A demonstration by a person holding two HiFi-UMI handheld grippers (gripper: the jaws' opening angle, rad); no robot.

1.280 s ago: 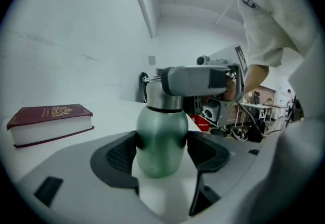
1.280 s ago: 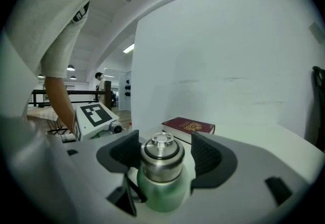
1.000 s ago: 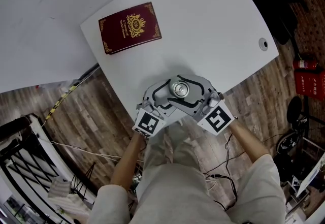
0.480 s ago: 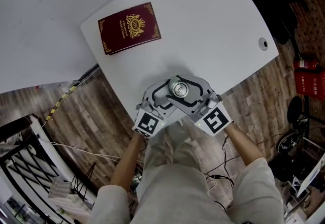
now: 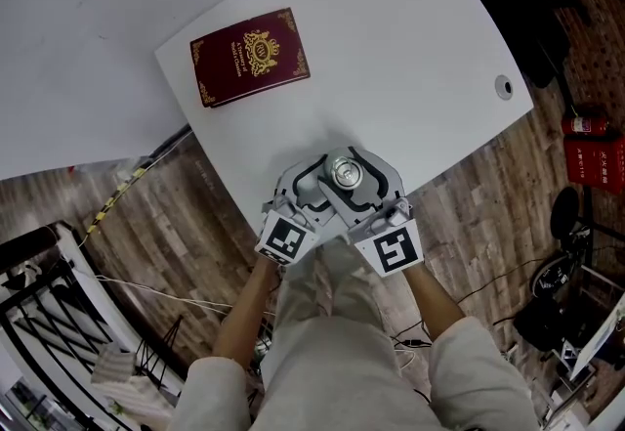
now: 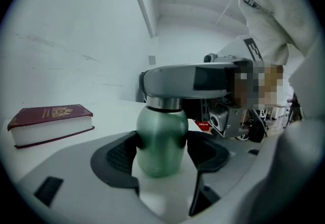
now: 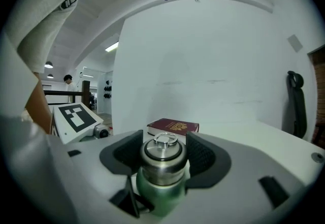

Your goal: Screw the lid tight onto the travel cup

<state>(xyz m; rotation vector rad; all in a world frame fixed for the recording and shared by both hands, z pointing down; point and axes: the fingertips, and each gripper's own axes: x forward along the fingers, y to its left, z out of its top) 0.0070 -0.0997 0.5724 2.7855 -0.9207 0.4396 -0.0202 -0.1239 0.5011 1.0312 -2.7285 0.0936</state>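
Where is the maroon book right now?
In the head view the maroon book lies flat near the far left corner of the white table, apart from the green travel cup at the near edge.

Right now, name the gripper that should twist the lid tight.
Right, most likely. The right gripper has just been closing its jaws, which now press on the steel lid; the left gripper clamps the green cup body, steadying it.

One travel cup (image 6: 160, 139), one lid (image 5: 345, 170), one red book (image 5: 250, 55) and one surface (image 5: 410, 58) are counted, with two claws: left claw (image 6: 162, 153), right claw (image 7: 163, 159).
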